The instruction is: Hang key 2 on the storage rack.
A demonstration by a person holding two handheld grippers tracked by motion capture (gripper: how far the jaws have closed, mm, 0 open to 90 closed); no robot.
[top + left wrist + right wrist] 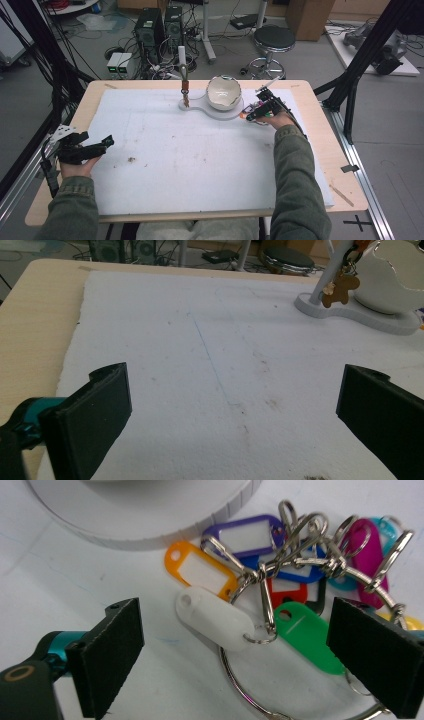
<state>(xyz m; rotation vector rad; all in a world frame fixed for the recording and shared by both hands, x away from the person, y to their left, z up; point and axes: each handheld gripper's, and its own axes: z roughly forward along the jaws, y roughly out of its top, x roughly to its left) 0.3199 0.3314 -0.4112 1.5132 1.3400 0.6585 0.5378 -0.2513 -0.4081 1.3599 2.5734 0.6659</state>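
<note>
wooden table [320, 150] under white foam sheet [200, 155]

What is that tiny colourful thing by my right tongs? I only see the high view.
Observer: It's a bunch of coloured plastic key tags on metal rings, lying on the white foam sheet.
Operator: Did my right tongs grab it?
Observer: Not yet. The right tongs are open, with the white tag and the green tag lying between the jaws, not squeezed.
Operator: What hangs on the white post?
Observer: On the white post hangs a brown charm shaped like a gingerbread man; the left gripper view shows it close up.
</note>
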